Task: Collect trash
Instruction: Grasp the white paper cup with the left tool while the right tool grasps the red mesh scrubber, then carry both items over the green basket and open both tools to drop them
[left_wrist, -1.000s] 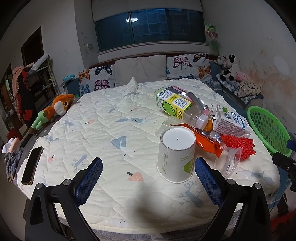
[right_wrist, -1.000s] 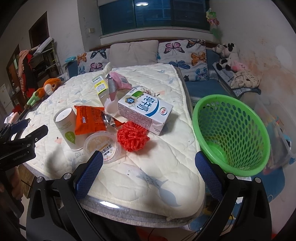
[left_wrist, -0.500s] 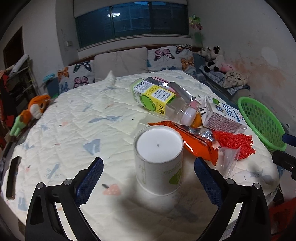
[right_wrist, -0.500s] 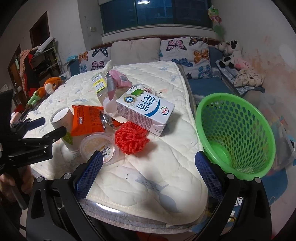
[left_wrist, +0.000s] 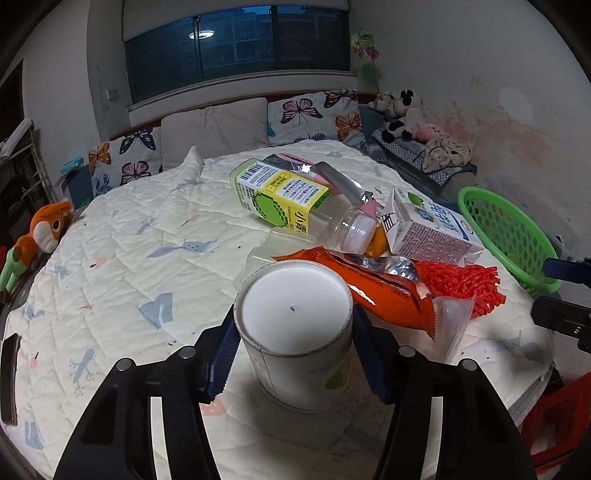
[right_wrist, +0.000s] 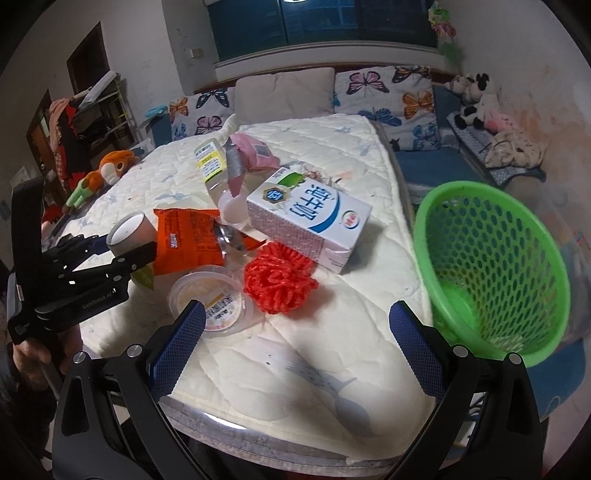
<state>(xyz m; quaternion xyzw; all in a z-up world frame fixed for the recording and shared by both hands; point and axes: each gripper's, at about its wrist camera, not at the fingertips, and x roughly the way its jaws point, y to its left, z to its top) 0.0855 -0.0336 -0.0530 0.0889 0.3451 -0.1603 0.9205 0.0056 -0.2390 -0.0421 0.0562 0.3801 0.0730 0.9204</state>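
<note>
- White paper cup (left_wrist: 293, 332) stands upside down on the bed (left_wrist: 147, 236), just beside an orange bag (left_wrist: 384, 291).
- The left claw (left_wrist: 293, 343) hugs the cup, a blue pad (left_wrist: 221, 360) touching each side.
- The right claw (right_wrist: 295, 339) is wide open, holding nothing, near a plastic tub (right_wrist: 208, 304).
- A green basket (right_wrist: 495, 266) sits beside the bed.

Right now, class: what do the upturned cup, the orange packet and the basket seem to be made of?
Upturned cup: likely paper, matte white with a rolled rim.
Orange packet: plastic foil, glossy and crinkled, silver lining showing at the torn end.
Basket: moulded plastic, smooth bright green with punched holes.
</note>
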